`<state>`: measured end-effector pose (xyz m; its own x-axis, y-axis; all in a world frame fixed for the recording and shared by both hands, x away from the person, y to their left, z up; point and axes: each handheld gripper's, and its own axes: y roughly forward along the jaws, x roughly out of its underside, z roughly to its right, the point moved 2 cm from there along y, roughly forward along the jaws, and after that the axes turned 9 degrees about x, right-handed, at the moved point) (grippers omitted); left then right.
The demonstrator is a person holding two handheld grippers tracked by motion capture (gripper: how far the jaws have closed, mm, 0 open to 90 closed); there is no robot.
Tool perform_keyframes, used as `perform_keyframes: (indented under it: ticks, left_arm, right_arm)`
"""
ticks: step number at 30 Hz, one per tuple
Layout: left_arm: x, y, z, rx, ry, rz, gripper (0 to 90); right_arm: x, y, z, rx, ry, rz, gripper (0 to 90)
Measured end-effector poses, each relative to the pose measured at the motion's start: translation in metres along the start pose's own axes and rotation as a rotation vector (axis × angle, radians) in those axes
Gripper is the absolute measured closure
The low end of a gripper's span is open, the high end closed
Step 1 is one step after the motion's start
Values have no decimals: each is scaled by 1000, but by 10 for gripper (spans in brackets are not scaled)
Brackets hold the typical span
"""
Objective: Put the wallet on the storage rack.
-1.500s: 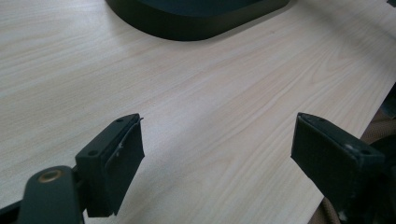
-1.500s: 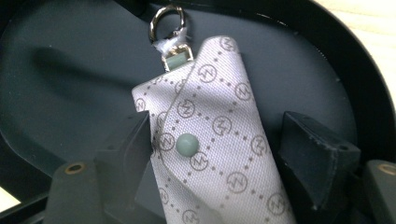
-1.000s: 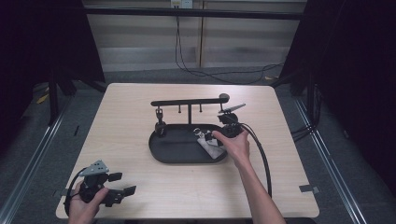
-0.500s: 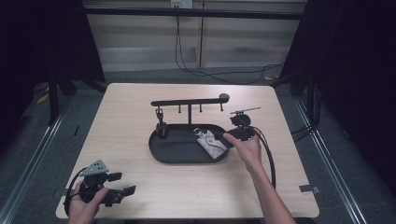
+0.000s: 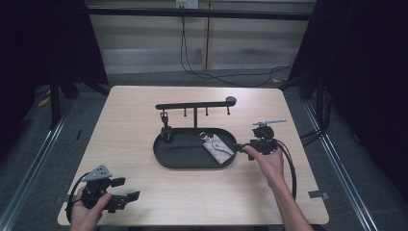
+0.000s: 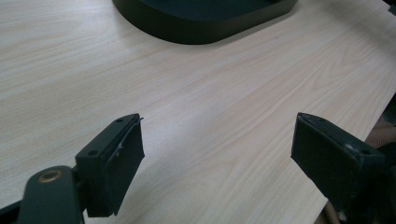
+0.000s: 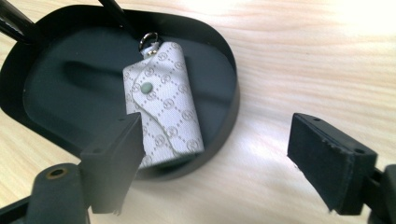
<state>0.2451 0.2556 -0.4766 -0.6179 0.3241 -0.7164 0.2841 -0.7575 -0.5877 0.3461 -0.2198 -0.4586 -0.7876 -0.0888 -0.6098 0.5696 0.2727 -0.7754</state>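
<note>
A pale wooden table (image 5: 144, 144) carries a black oval tray (image 5: 183, 156) near its middle, with a black post rising from the tray's far edge to a horizontal hook rail (image 5: 195, 104) above it. A small dark item (image 5: 166, 131) hangs from the rail's left hook, down to the tray's left end — too small to identify. In the tray's right half lies a pale grey patterned key pouch (image 5: 217, 148), flat on the tray floor, tilted, its metal ring (image 7: 148, 38) toward the post and a round snap (image 7: 147, 87) on its flap; one corner rests near the tray's right wall. The right gripper (image 5: 242, 147) sits just outside that right wall, held in the person's right hand (image 5: 266, 161), pointing at the tray; its jaws stand wide apart with nothing between them — the pouch lies beyond the left jaw. The left gripper (image 5: 131, 198) rests at the table's near left corner in the left hand (image 5: 86, 214), well apart from the tray, jaws likewise spread over bare wood.
</note>
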Motion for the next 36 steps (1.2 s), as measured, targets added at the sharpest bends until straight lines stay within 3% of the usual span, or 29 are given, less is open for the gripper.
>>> perform_keyframes:
  ticks: [14, 17, 22, 32, 36]
  left_arm:
    - [1, -2, 1, -8, 1, -1, 168]
    - [1, -2, 2, -7, 3, 2, 168]
    - [1, -3, 3, -3, 4, 1, 168]
    - [1, -1, 3, -3, 1, -9, 168]
    - [1, 0, 3, -5, -1, -8, 168]
  right_arm:
    - [30, -25, 17, 2, 19, 62, 187]
    - [45, -29, 16, 21, -23, 56, 191]
    - [63, -42, 23, 27, -13, 88, 193]
    - [95, -65, 34, 53, -14, 90, 192]
    - [109, -67, 40, 67, -13, 87, 192]
